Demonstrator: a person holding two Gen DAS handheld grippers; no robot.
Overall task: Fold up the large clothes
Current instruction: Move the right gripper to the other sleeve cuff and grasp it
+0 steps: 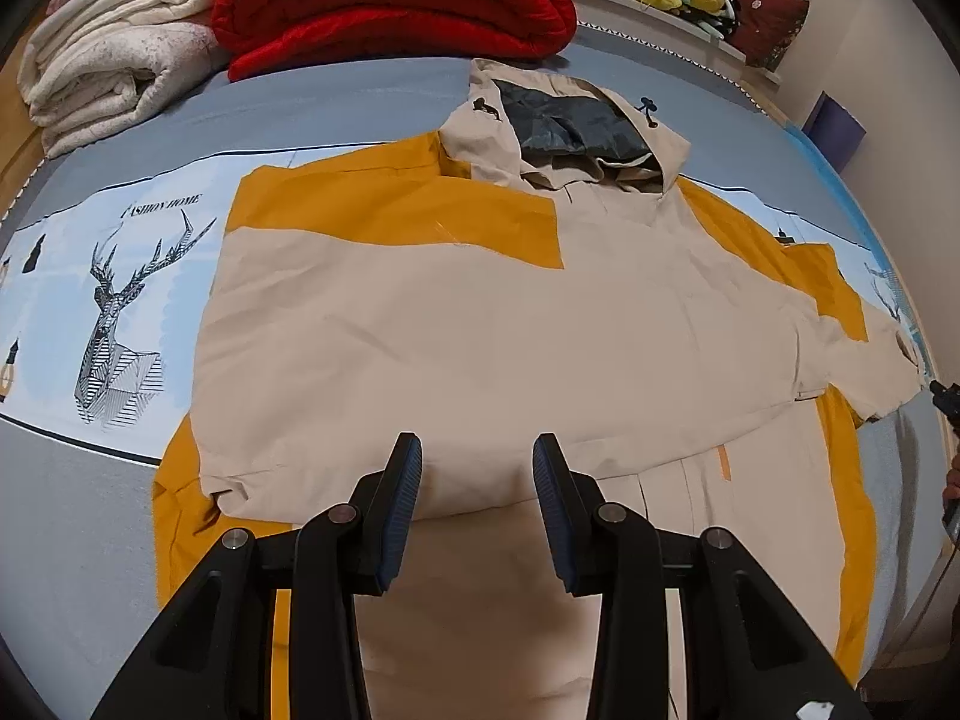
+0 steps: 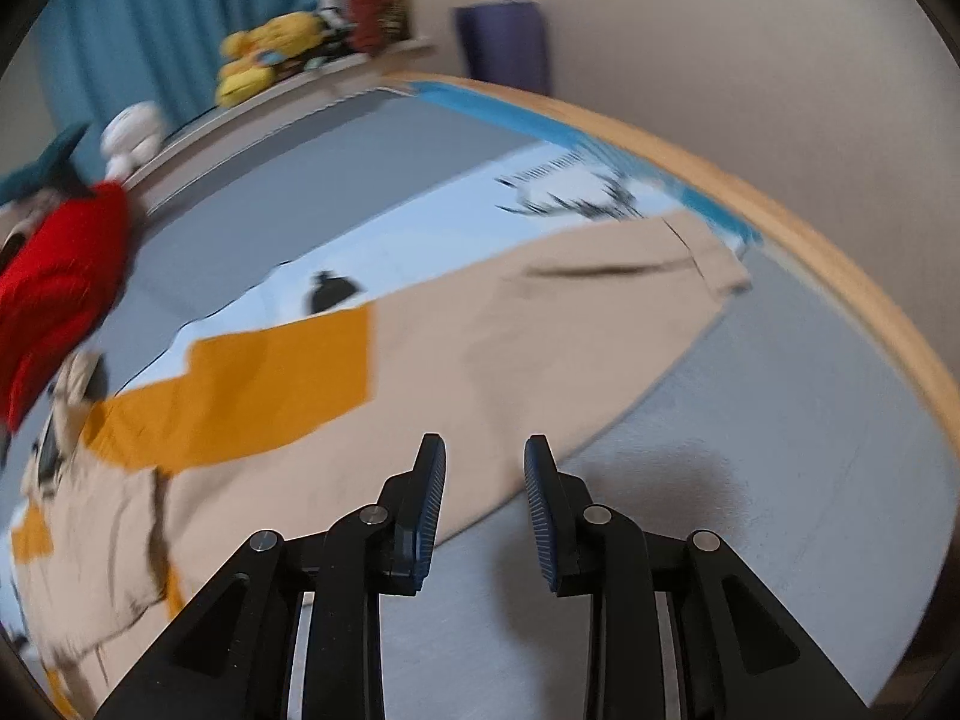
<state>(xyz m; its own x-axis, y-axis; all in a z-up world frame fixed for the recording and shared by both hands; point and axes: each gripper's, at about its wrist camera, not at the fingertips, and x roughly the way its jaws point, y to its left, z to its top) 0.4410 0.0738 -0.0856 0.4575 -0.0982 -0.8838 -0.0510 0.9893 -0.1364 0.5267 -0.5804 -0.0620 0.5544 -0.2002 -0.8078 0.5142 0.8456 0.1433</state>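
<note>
Left wrist view: the beige and mustard-yellow hooded jacket (image 1: 480, 324) lies flat on the grey and pale-blue printed bedsheet (image 1: 90, 528), one sleeve folded across its chest.
Left gripper (image 1: 477, 462): jaws apart above the folded sleeve, nothing between them.
Far edge: a folded red quilted blanket (image 1: 390, 0) and a cream fleece blanket (image 1: 114, 48), both cut off by the frame.
Right edge: a dark object, too little in view to identify.
Right wrist view: motion-blurred throughout.
Right gripper (image 2: 485, 468): jaws apart, empty, over the edge of the jacket's outstretched sleeve (image 2: 540, 324).
Sleeve cuff: near the wooden bed edge (image 2: 840, 276).
Yellow plush toys (image 2: 270, 54): smeared, shapes unclear.
</note>
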